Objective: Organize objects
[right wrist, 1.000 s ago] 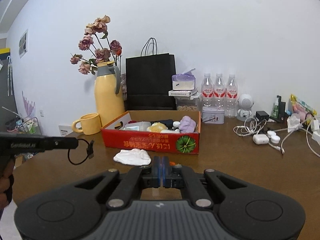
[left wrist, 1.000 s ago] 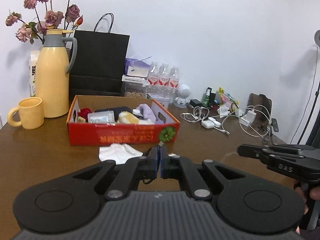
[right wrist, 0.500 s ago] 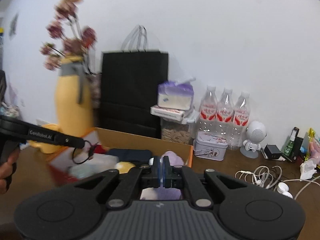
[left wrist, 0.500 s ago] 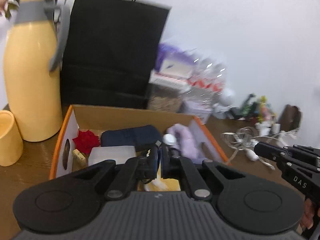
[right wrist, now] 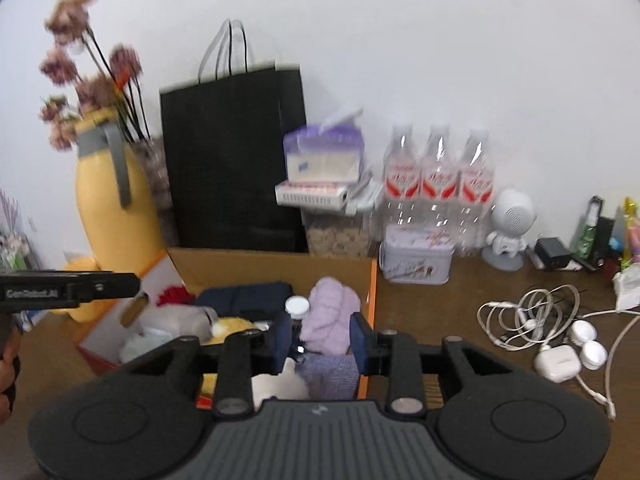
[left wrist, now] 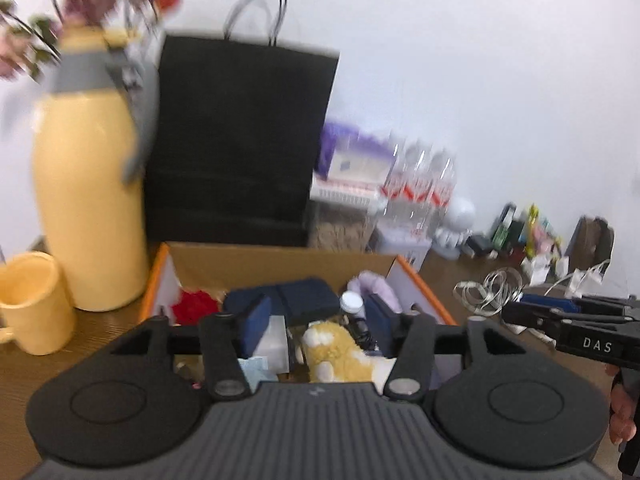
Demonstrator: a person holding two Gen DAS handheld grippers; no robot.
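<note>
Since a second before, you had carried both claws forward from the bare table edge to hang over the cardboard box [left wrist: 280,266], and both sets of jaws, shut then, were opening.

Your left claw [left wrist: 316,320] had its jaws spread fairly wide and held nothing. Just beyond and below its tips lay a yellow plush toy [left wrist: 332,350], framed in the gap but not pressed by either pad. Ahead of the tips sat a dark blue pouch [left wrist: 296,300], with a red tuft [left wrist: 196,306] off to the left and a small white-capped bottle [left wrist: 352,304] slightly right. Well to the left of the claw stood the yellow jug [left wrist: 88,216] and the yellow mug [left wrist: 34,304]; behind the box rose the black paper bag [left wrist: 240,140].

Your right claw [right wrist: 320,340] was open more narrowly, also empty. A lilac fluffy cloth [right wrist: 330,314] lay directly ahead between its tips in the right wrist view; whether the pads touched it, I could not tell. To its right, outside the box, tangled white cables [right wrist: 528,316] and earbud cases [right wrist: 558,364] lay on the table [right wrist: 416,312]. Your other claw's body showed at the left edge.
</note>
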